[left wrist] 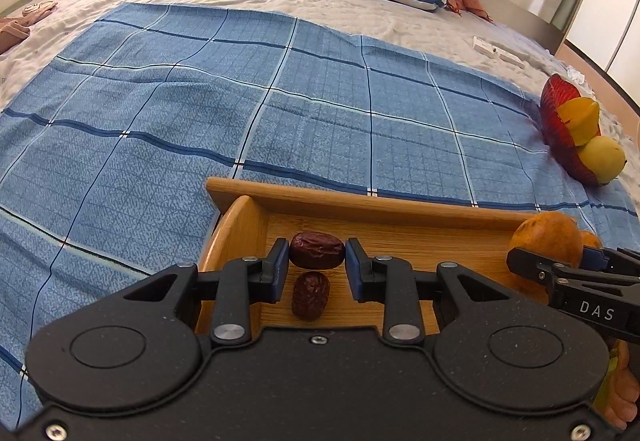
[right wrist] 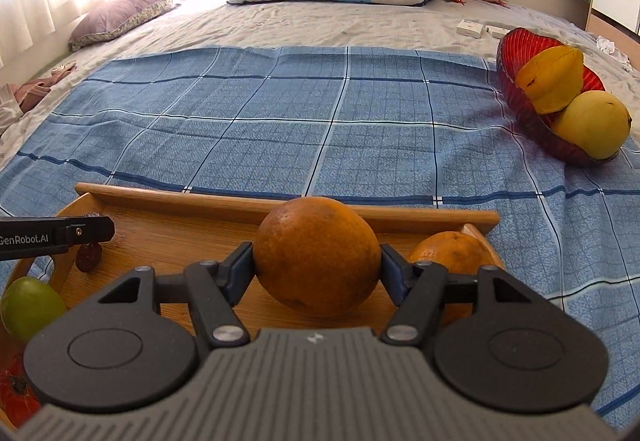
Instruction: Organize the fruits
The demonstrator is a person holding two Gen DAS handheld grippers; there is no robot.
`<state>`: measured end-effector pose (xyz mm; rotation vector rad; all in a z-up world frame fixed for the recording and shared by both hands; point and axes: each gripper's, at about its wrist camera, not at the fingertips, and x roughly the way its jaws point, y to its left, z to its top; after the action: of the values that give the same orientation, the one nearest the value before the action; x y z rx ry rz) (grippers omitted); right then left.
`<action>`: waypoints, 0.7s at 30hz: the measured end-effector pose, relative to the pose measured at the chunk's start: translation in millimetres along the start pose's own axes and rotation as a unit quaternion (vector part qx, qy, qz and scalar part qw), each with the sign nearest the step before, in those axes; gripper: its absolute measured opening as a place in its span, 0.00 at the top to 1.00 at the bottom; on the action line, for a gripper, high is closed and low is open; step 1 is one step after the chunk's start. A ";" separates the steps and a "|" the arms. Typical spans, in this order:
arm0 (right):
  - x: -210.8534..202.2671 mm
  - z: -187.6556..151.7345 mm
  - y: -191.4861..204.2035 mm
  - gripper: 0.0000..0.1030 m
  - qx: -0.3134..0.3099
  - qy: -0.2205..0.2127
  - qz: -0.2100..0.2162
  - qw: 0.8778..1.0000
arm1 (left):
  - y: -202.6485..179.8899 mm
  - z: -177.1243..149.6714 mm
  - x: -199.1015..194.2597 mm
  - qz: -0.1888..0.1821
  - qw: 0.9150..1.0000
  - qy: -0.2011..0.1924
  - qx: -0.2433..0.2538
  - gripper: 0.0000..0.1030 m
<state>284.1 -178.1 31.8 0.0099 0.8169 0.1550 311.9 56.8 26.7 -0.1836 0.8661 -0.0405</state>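
A wrinkled dark-red date (left wrist: 317,249) sits between the blue pads of my left gripper (left wrist: 317,259), which is shut on it low over the wooden tray (left wrist: 360,203). A second date (left wrist: 311,295) lies on the tray floor just below it. My right gripper (right wrist: 316,267) is shut on a large orange (right wrist: 316,251) over the same tray (right wrist: 192,197); I cannot tell if the orange touches the floor. Another orange (right wrist: 452,253) rests in the tray's right corner. In the left wrist view the right gripper (left wrist: 560,267) and its orange (left wrist: 546,239) show at the right.
A red glass bowl (right wrist: 516,97) at the right holds a yellow starfruit (right wrist: 554,81) and a round yellow fruit (right wrist: 588,125). A green fruit (right wrist: 28,305) and a red fruit (right wrist: 12,381) lie at the lower left. The tray stands on a blue checked cloth (right wrist: 280,121) over a bed.
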 end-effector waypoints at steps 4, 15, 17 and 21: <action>0.6 0.4 0.3 0.34 -0.003 -0.001 0.000 1.000 | -1.0 -0.2 3.7 0.004 1.000 0.002 0.001 0.72; 0.8 0.8 0.8 0.34 -0.004 -0.001 0.000 1.000 | -1.7 -0.3 10.1 0.019 1.000 0.002 0.007 0.72; 0.7 1.0 1.3 0.34 -0.004 -0.001 -0.001 1.000 | -1.1 -0.3 10.4 0.020 1.000 0.002 0.008 0.72; 1.0 0.7 2.1 0.33 -0.004 -0.001 -0.003 1.000 | -0.8 -0.3 10.4 0.019 1.000 0.002 0.008 0.72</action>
<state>285.0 -175.8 31.7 0.0001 0.8136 0.1520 318.5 54.8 18.9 -0.1525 0.8722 -0.0115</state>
